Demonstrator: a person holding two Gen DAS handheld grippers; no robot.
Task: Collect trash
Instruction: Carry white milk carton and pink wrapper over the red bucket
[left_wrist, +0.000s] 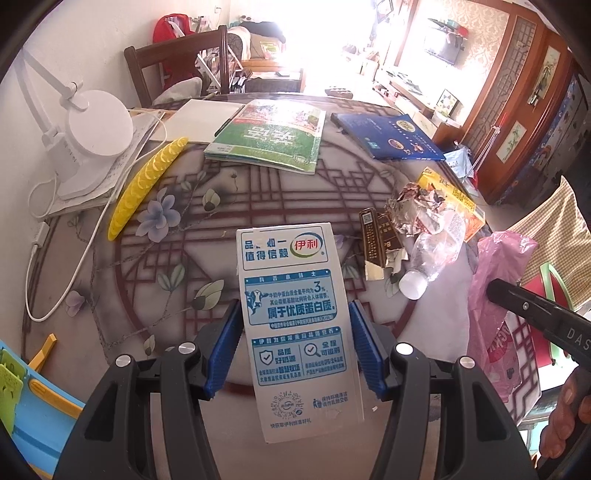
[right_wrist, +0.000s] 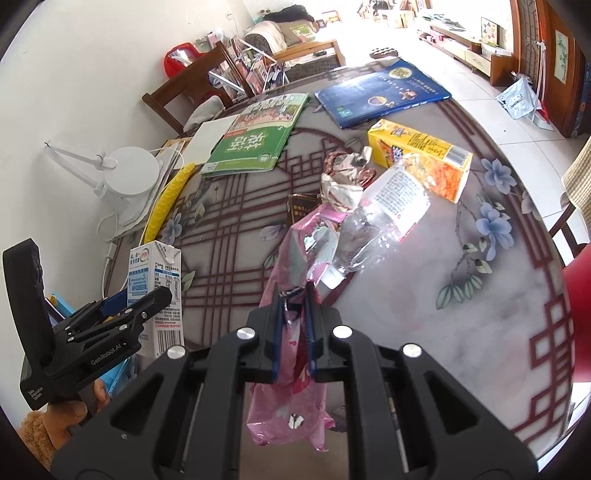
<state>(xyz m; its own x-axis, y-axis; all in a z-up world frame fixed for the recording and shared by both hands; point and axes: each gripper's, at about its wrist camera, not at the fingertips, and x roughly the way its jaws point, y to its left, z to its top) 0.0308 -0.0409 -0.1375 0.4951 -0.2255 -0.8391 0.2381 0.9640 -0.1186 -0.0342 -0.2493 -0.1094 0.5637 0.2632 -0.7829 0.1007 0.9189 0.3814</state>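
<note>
Our left gripper (left_wrist: 295, 343) pinches the white milk carton (left_wrist: 291, 295) between its blue pads (left_wrist: 221, 350), holding it upright above the patterned table (left_wrist: 184, 258). Our right gripper (right_wrist: 293, 332) is pressed together on a pink plastic bag (right_wrist: 288, 406), which hangs below. Beyond lie a crushed bottle (right_wrist: 373, 221), crumpled wrappers (right_wrist: 343, 177) and a yellow box (right_wrist: 424, 158).

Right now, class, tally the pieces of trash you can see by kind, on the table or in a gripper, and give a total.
Cartons: 2, the milk carton in the left gripper and the yellow carton on the table
Plastic bottles: 1
Crumpled wrappers: 1
Small brown boxes: 1
Total: 5
</note>
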